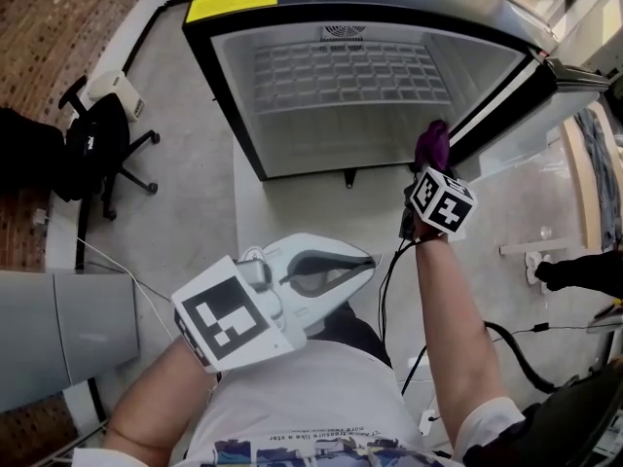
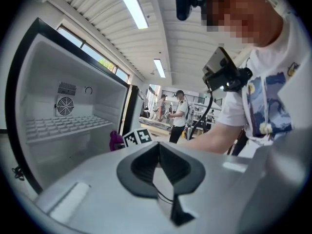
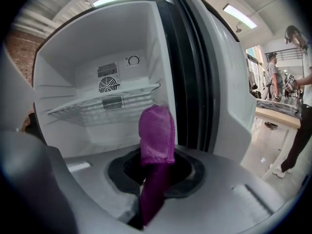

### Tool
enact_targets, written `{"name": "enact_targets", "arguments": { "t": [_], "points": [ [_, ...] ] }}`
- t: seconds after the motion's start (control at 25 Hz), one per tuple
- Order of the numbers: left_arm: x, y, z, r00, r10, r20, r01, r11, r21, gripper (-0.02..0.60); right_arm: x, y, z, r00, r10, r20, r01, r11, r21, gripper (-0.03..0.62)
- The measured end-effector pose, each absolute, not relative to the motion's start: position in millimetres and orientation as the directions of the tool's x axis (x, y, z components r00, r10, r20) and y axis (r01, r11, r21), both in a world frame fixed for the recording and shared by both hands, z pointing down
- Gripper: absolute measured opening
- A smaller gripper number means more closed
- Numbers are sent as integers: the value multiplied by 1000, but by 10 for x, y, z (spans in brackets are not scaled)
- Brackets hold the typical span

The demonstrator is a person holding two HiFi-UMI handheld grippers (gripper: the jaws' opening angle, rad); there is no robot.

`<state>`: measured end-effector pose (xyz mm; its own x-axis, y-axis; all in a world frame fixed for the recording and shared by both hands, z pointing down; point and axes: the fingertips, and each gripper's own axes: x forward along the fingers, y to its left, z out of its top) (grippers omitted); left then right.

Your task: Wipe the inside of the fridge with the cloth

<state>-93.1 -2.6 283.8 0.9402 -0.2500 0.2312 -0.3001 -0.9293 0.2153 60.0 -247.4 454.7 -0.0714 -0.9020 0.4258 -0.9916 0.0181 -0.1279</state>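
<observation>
The fridge [image 1: 341, 86] stands open and looks empty, with only a wire shelf [image 1: 341, 71] inside. The left gripper [image 1: 362, 261] hangs low, close to the person's body, with its jaws pressed together on nothing. The right gripper [image 1: 425, 163] is at the right edge of the opening, beside the door [image 1: 516, 90]. It pinches the purple cloth [image 3: 156, 140], which sticks up from the jaws. I think little cloth is free, so the hard jaws may scrape the white wall, or the cloth may catch on the shelf wires and slip out. The floor [image 1: 185, 183] is grey concrete, and an office chair [image 1: 97, 144] stands near a brick wall [image 1: 49, 17].
</observation>
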Motion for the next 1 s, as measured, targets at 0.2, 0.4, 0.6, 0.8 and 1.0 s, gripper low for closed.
{"name": "enact_targets", "arguments": {
  "t": [0.2, 0.4, 0.6, 0.8, 1.0],
  "points": [
    [-938, -141, 2860, 930, -277, 241, -330, -919, 218, 8, 635, -2663, 4638, -34, -901, 433, -988, -34, -148, 57],
    [-950, -214, 2857, 920, -301, 251, -356, -909, 216, 7, 600, -2814, 4667, -21, -896, 444, -984, -59, -166, 57],
    [-997, -320, 2845, 908, -330, 258, -387, -897, 215, 7, 510, -2990, 4670, -26, -893, 449, -982, -61, -178, 57],
    [-1043, -415, 2818, 894, -365, 260, -420, -885, 202, 6, 423, -3144, 4670, -30, -891, 453, -975, -74, -209, 57],
    [-1063, -501, 2820, 883, -388, 265, -445, -872, 203, 8, 345, -3314, 4663, -50, -889, 454, -973, -58, -221, 57]
  ]
}}
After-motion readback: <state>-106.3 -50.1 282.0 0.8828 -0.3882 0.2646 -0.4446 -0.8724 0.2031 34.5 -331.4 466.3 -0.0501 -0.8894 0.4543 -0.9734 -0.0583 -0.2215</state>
